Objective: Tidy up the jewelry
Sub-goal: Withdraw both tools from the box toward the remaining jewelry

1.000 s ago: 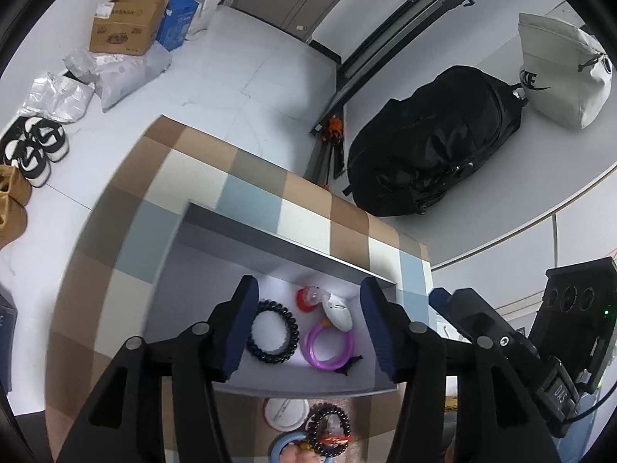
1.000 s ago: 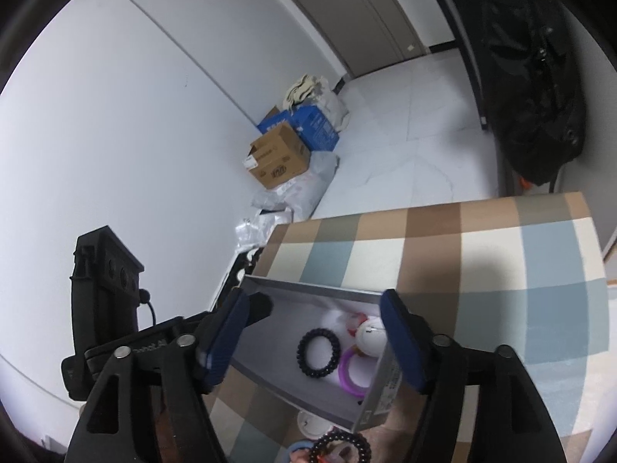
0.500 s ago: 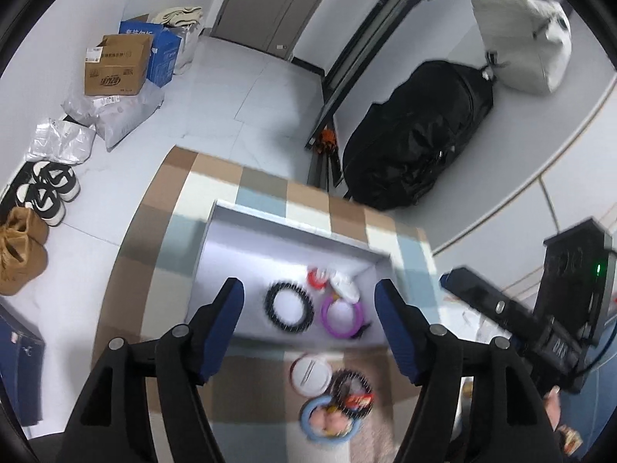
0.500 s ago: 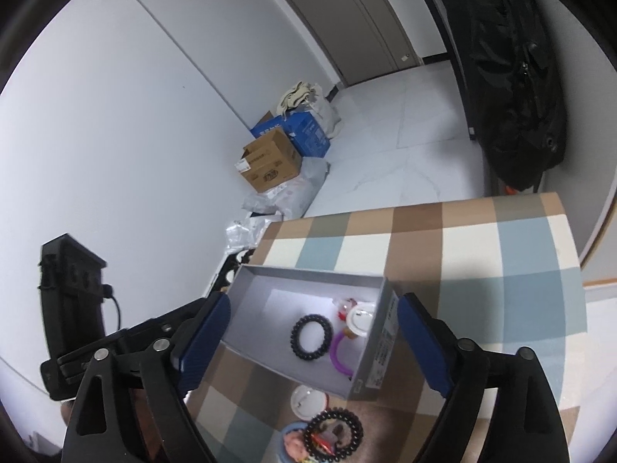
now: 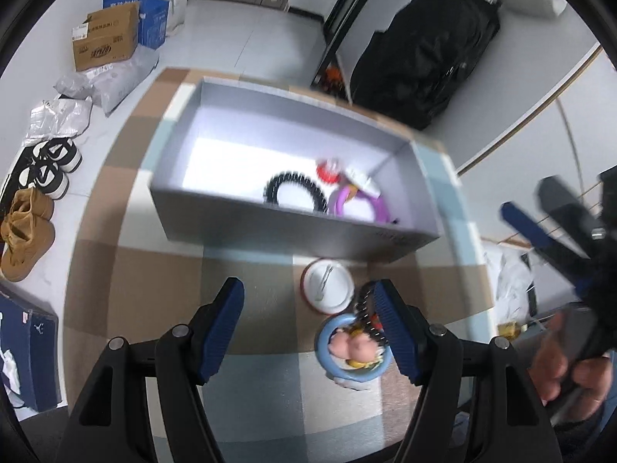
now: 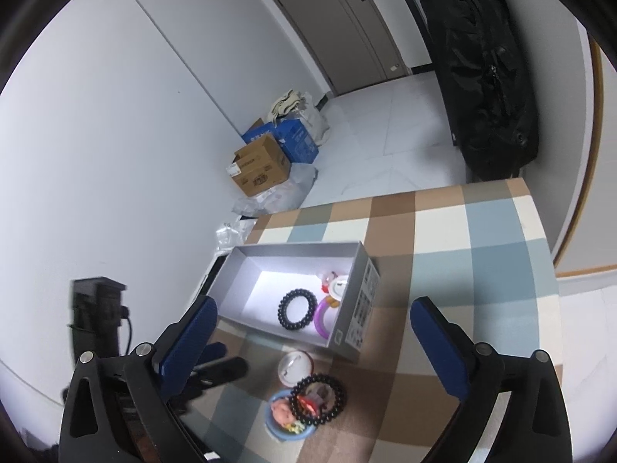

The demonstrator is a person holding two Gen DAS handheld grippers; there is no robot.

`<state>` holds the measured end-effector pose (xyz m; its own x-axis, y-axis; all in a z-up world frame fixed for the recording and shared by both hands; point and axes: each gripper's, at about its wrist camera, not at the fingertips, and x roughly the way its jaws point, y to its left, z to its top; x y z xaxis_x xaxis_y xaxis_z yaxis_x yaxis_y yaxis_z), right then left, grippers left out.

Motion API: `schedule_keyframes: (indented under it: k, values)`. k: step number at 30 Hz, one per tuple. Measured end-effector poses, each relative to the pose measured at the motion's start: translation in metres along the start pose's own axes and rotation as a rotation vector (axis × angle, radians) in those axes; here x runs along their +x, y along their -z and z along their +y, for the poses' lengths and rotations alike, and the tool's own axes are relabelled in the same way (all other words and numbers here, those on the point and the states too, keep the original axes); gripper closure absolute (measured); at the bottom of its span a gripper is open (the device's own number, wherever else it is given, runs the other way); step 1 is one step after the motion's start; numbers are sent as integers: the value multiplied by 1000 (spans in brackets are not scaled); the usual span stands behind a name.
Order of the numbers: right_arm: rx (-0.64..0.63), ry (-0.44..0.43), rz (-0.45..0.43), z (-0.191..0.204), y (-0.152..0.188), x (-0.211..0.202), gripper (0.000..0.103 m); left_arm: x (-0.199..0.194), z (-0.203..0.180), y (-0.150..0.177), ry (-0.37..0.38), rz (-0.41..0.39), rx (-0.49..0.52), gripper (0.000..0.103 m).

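A grey open box (image 5: 239, 216) (image 6: 358, 320) stands on the checked tablecloth. It holds a black bead bracelet (image 5: 293, 189) (image 6: 296, 310), a purple ring (image 5: 356, 204) (image 6: 322, 318) and a red and white piece (image 5: 327, 171) (image 6: 334, 283). In front of the box lie a white round badge (image 5: 327, 285) (image 6: 295, 364), a second black bead bracelet (image 5: 366, 316) (image 6: 318, 397) and a blue ring with pink charms (image 5: 353, 351) (image 6: 283, 418). My left gripper (image 5: 312, 328) is open and empty above the loose pieces. My right gripper (image 6: 312, 347) is open and empty, higher up.
The table's far edge (image 6: 489, 187) drops to a tiled floor. Cardboard boxes (image 5: 106, 40) (image 6: 260, 168), shoes (image 5: 46, 166) and a black bag (image 5: 424, 50) (image 6: 482, 77) lie beyond. The right gripper and hand show at the right of the left wrist view (image 5: 559, 231).
Both grippers have drawn back and up from the box. The loose pieces in front of the box have come fully into view. The jaws stay open.
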<state>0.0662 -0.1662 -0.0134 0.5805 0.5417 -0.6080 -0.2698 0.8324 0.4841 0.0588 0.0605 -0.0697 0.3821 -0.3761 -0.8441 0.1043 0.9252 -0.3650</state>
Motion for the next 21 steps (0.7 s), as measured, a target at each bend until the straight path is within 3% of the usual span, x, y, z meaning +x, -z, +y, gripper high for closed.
schedule_keyframes:
  k: [3,8,12,19,21]
  values:
    - [-10,0,0,2,3,-4,2,10,-3,1,-24,14,15,42]
    - [-21,-6,-6,3,4,-8,2,24,-14,1,-94,36,73,61]
    - [-24,-11,-7,1,5,-11,2,24,-18,5,-140,28,126,67]
    - [-8,-15,-12,-6,6,-19,2,25,-25,10,-168,28,175,89]
    - [-6,-16,-12,-7,6,-20,1,26,-30,12,-164,33,194,90]
